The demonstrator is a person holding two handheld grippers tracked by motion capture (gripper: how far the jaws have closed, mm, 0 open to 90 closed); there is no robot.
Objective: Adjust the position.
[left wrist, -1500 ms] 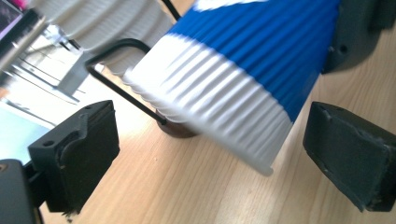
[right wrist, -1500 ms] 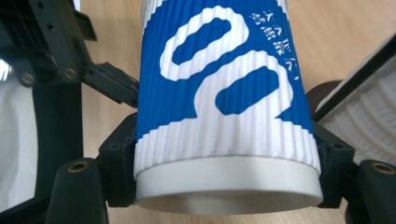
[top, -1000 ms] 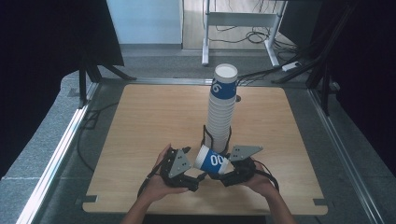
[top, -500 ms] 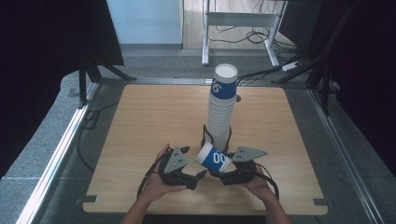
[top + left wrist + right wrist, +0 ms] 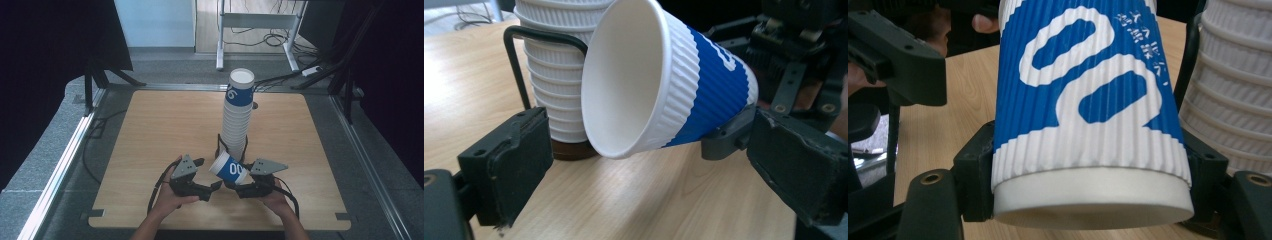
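My right gripper is shut on the base of a white and blue ribbed paper cup, which lies tilted with its open mouth toward the left gripper. In the right gripper view the jaws clamp both sides of the cup near its bottom rim. The left gripper view looks into the cup. There my left gripper is open, its jaws wide apart below the cup's mouth and not touching it. Just behind the cup rises a tall stack of cups.
The stack stands on a dark base inside a black wire holder near the middle of the wooden table. A metal rail runs along the table's left side. Cables and a desk frame lie on the floor beyond.
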